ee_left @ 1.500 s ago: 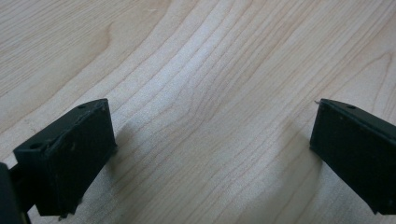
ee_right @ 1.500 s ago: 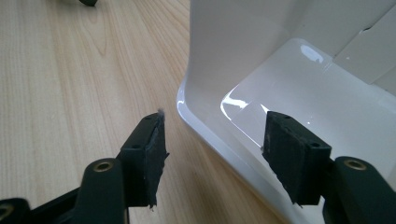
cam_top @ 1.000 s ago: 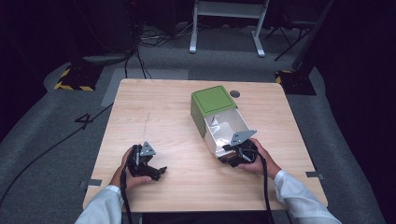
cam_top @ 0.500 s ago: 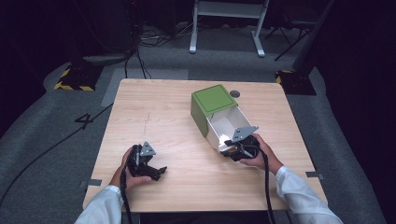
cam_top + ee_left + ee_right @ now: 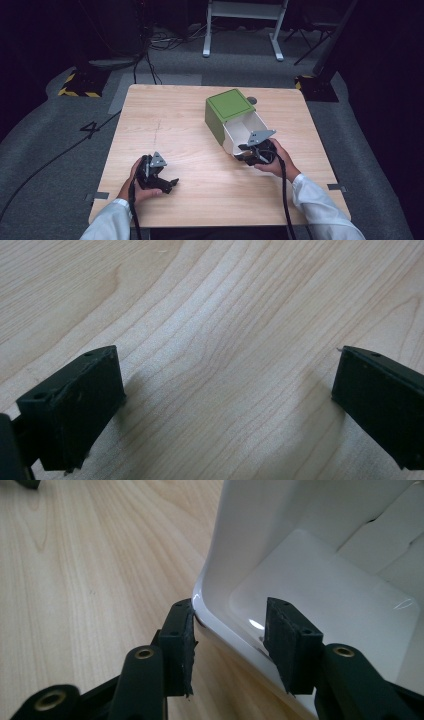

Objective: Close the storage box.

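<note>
A box with a green shell [image 5: 229,105] lies on the wooden table [image 5: 175,120], and a white drawer [image 5: 246,126] sticks out of it toward me. My right gripper [image 5: 246,153] is open at the drawer's front corner. In the right gripper view the white drawer wall [image 5: 240,545] runs between the jaws of my right gripper [image 5: 230,625]: one jaw is against the outside and the other is inside with a gap. My left gripper [image 5: 167,184] rests open at the table's front left. The left gripper [image 5: 225,390] has only bare wood between its jaws.
A small dark round disc [image 5: 251,100] sits on the table just behind the box. Off the table are grey floor, cables, a white metal stand [image 5: 240,10] at the back and yellow-black tape [image 5: 75,92] at the left.
My right gripper has shifted slightly at the drawer's front corner. The left gripper has stayed put.
</note>
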Available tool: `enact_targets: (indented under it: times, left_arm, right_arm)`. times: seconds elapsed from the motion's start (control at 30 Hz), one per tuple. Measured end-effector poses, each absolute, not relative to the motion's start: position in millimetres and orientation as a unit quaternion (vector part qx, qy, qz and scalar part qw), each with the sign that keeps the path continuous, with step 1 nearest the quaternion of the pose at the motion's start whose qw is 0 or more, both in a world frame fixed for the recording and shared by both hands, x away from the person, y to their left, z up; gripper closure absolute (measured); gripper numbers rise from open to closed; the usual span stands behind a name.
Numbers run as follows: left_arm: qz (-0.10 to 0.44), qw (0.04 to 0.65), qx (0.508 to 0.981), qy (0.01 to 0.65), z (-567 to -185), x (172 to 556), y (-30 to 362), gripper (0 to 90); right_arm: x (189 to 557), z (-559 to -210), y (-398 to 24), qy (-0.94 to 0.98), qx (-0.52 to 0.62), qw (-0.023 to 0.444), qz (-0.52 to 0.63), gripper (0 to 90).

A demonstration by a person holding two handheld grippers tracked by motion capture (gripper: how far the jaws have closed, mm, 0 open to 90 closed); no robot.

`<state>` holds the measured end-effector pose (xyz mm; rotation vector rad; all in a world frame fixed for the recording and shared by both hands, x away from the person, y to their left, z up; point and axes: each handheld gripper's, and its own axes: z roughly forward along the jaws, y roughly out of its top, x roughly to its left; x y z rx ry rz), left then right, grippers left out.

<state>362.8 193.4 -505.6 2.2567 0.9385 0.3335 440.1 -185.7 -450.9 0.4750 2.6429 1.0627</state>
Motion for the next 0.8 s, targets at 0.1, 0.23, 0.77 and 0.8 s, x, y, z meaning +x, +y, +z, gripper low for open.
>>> enact_targets:
  times: [0.1,0.23,0.77,0.8]
  left_arm:
    - [0.128,0.331,0.863,0.359,-505.6,362.8,193.4,0.4]
    - [0.128,0.331,0.863,0.359,-505.6,362.8,193.4,0.4]
    - [0.127,0.331,0.863,0.359,-505.6,362.8,193.4,0.4]
    - [0.127,0.331,0.863,0.359,-505.7,362.8,193.4,0.4]
  right_arm:
    - [442.9,-449.8,-185.5,0.906,0.169,0.132,0.366,55.6]
    - [450.1,-448.6,-185.5,0.901,0.179,0.138,0.37,55.9]
    - [479.7,-448.2,-165.9,0.894,0.191,0.132,0.383,65.6]
    - [480.7,-448.2,-164.7,0.894,0.187,0.131,0.385,68.0]
